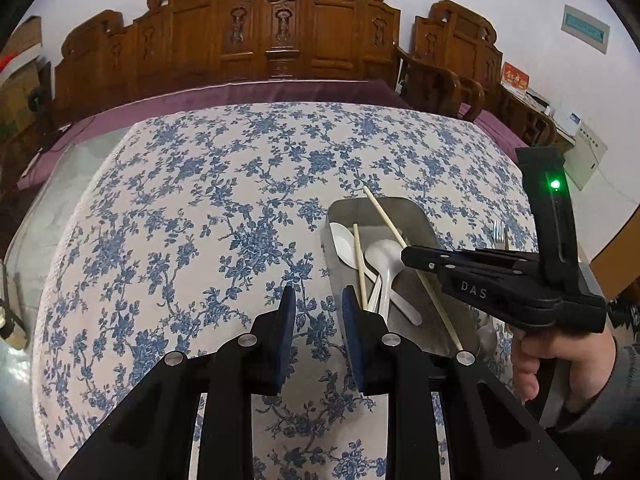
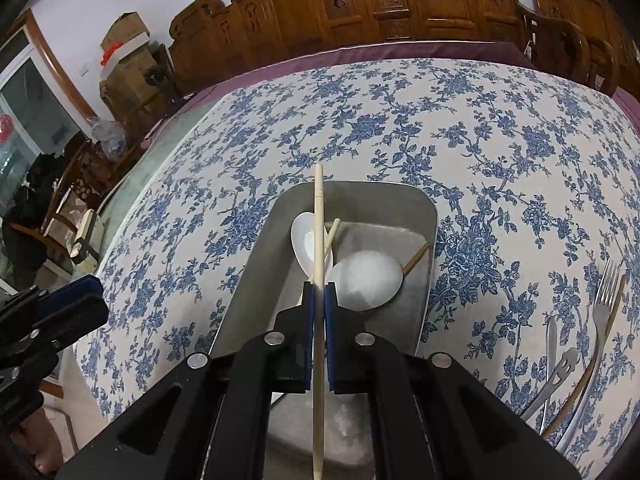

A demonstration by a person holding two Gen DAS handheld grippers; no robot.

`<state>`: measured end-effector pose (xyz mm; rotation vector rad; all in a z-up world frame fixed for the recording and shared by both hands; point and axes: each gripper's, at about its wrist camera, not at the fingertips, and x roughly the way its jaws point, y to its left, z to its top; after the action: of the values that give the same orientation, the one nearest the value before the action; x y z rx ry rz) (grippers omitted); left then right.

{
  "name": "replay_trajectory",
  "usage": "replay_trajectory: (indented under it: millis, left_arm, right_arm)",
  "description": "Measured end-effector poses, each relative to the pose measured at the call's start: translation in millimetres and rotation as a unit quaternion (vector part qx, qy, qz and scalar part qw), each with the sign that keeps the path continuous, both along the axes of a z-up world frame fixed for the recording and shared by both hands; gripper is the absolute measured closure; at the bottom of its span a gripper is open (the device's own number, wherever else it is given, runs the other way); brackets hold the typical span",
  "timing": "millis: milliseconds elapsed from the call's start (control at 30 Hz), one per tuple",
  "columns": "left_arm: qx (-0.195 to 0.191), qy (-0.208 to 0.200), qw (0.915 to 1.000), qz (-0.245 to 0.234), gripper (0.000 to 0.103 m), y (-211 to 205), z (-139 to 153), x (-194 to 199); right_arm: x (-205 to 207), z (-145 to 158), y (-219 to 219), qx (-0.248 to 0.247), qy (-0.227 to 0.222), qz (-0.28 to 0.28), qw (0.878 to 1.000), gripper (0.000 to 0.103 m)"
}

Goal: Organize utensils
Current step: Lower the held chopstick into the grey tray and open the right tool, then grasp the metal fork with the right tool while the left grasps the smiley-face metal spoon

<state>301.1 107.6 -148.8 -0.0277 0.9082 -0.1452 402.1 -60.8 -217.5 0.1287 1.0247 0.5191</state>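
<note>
A grey metal tray [image 2: 424, 216] sits on the floral tablecloth; it also shows in the left wrist view [image 1: 420, 216]. Inside lie two white plastic spoons [image 2: 366, 276] [image 1: 384, 258] and a pale chopstick [image 1: 360, 264]. My right gripper [image 2: 319, 292] is shut on another pale chopstick [image 2: 319, 216] and holds it lengthwise over the tray; that gripper shows in the left wrist view [image 1: 406, 254], the chopstick [image 1: 384, 212] slanting across the tray. My left gripper [image 1: 318, 304] is open and empty just left of the tray.
A metal fork [image 2: 600, 312], a metal spoon handle [image 2: 556, 368] and a brown chopstick [image 2: 592, 364] lie on the cloth right of the tray. Carved wooden chairs [image 1: 280, 28] stand behind the table. Boxes and clutter are at the far left.
</note>
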Motion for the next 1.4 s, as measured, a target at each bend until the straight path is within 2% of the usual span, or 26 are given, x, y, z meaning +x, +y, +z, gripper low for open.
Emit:
replay_trajectory:
  millis: [233, 400, 500, 667, 700, 733, 933, 1067, 1400]
  left_arm:
    - [0.000, -0.002, 1.0000, -0.003, 0.081, -2, 0, -2]
    - [-0.004, -0.004, 0.9999, -0.012, 0.079, -14, 3, -5]
    - [-0.008, -0.007, 0.9997, -0.021, 0.070, -28, 5, -8]
    - [-0.012, -0.005, 0.9987, -0.050, 0.069, -60, 3, -12]
    - [-0.013, -0.004, 0.9984, -0.054, 0.069, -66, 3, -13]
    - [-0.013, -0.003, 0.9981, -0.059, 0.068, -72, 2, -14]
    - [-0.015, 0.007, 0.9958, -0.090, 0.067, -109, -7, -17]
    - [-0.013, 0.014, 0.9943, -0.105, 0.067, -127, -14, -18]
    - [-0.009, 0.028, 0.9921, -0.122, 0.067, -149, -26, -22]
  right_arm:
    - [-4, 2, -7, 0.005, -0.007, 0.014, 1.000, 0.094]
    - [-21, 20, -24, -0.003, -0.031, 0.022, 0.999, 0.094]
    - [-42, 32, -48, -0.021, -0.052, 0.025, 0.998, 0.094]
    - [-78, 37, -102, -0.048, -0.062, 0.007, 0.997, 0.094]
    - [-85, 36, -116, -0.055, -0.062, -0.001, 0.997, 0.091]
    - [-90, 34, -128, -0.062, -0.061, -0.008, 0.996, 0.087]
    - [-104, 17, -179, -0.083, -0.042, -0.039, 0.995, 0.086]
    - [-106, 9, -188, -0.084, -0.034, -0.038, 0.995, 0.086]
    - [-85, -16, -172, -0.085, -0.001, -0.024, 0.996, 0.086]
